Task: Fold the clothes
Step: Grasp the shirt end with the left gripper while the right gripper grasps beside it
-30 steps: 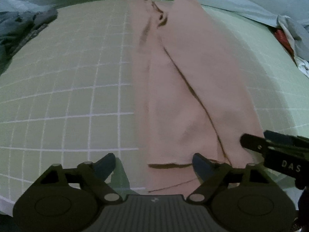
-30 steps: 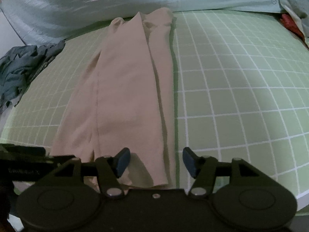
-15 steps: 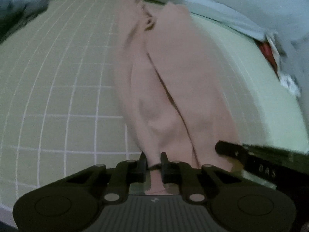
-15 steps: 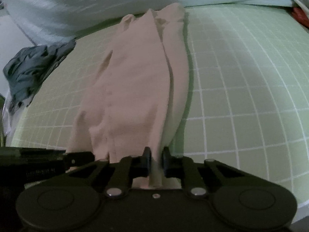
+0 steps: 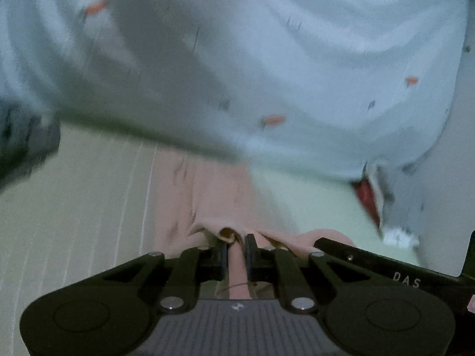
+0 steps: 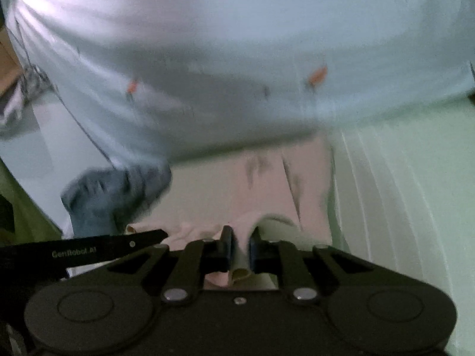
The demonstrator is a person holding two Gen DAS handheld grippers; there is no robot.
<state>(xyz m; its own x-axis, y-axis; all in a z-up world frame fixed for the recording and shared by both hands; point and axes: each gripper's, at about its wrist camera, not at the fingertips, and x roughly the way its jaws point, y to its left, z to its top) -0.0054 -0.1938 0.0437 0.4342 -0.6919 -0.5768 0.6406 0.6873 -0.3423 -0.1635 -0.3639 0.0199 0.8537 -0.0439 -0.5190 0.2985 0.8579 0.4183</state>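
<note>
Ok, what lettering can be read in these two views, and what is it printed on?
"DAS": on the black bar of the right claw, seen in the left view.
"GenRobot.ai": on the black bar of the left claw, seen in the right view; last letters blurred.
Small marks on the pale blue sheet: pattern, not readable.

Both views smear — the patterned quilt (image 5: 267, 59) and grey heap (image 6: 118, 195) blurred.
</note>
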